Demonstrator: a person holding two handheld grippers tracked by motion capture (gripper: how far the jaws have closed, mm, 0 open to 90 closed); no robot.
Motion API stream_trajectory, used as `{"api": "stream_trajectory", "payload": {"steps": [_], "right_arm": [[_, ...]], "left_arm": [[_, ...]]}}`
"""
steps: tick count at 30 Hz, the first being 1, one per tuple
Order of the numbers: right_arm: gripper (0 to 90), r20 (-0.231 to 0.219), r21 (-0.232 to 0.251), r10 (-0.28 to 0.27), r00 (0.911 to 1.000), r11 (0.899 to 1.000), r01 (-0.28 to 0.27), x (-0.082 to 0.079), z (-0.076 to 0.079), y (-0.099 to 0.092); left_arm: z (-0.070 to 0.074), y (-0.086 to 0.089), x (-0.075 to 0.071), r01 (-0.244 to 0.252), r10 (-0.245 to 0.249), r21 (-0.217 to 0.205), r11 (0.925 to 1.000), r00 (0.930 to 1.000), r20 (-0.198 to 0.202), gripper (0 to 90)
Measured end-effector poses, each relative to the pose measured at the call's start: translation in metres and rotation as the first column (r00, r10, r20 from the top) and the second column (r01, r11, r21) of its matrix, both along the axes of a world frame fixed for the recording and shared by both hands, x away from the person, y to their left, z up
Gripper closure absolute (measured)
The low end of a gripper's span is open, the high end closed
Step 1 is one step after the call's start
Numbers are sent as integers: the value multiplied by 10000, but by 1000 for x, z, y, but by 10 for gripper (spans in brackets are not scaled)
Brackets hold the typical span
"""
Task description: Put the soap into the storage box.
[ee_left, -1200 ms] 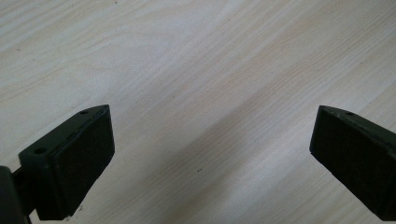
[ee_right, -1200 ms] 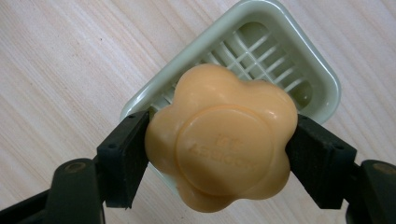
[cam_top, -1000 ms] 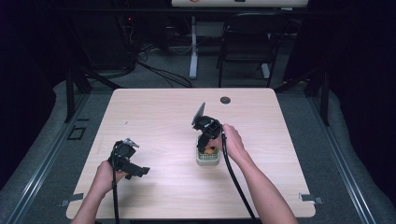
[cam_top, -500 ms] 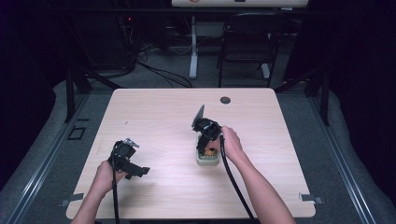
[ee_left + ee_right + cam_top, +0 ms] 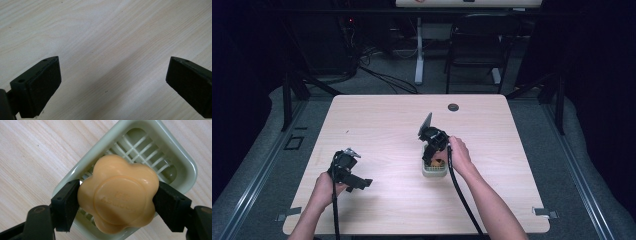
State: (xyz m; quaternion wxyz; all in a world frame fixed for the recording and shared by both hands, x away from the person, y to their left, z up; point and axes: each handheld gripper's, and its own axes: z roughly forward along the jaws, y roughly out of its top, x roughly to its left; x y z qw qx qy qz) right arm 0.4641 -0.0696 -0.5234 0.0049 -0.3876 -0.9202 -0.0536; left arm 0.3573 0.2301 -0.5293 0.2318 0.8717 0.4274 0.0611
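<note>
Soap (image 5: 117,195): orange, flower-shaped bar with embossed face, sat over the slatted floor of a pale green soap dish (image 5: 175,152) mid-table; contact with the slats could not be told. Right gripper (image 5: 117,203): jaws pressed against opposite lobes of the bar. Advised: firm, even squeeze and a level hold, as soap likely slips. Left gripper (image 5: 112,82): jaws wide apart, holding nothing, over bare wooden table (image 5: 377,120).
</note>
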Motion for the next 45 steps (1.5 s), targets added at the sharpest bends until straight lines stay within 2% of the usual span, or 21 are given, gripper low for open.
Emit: {"api": "stream_trajectory", "payload": {"steps": [3,4,7,9,10,12,13,19,23,33,41,45], "right_arm": [[219,200,121,-94,9998,9999,92,-1,1,0],[219,200,121,-94,9998,9999,92,-1,1,0],[142,203,47,43,9998,10000,-44,-2,7,-2],[140,218,93,10,9998,10000,-12,-3,8,-2],[119,363,235,27,9993,9997,-36,-5,12,-5],[111,353,274,19,9994,9996,-28,-5,14,-5],[85,346,614,109,9993,9980,-130,-8,19,-8],[32,610,696,252,9978,9971,-294,-20,32,-18],[18,902,900,232,9957,9954,-313,-28,39,-26],[17,1276,1107,282,9914,9929,-425,-48,56,-48],[17,1465,983,237,9889,9944,-384,-62,59,-68],[19,1565,908,9,9877,9958,-153,-71,57,-89]], "left_arm": [[0,0,0,7,-7,-5,10000,10000,-12,0],[0,0,0,7,-7,-5,10000,10000,-12,0],[0,0,0,-2,2,-14,10000,10000,5,0],[0,0,0,5,-5,-4,10000,10000,-8,0],[0,0,0,3,-3,-10,10000,10000,3,0],[0,0,0,1,-1,-8,10000,10000,3,0],[0,0,0,3,-3,-10,10000,10000,8,0],[0,0,0,18,-18,-7,10000,10000,0,0],[0,-1,0,19,-19,4,10000,10000,-4,0],[0,-1,0,32,-32,8,10000,10000,-6,0],[0,-1,0,26,-26,21,10000,10000,-17,0],[0,-1,0,5,-5,14,10000,10000,-3,0]]}}
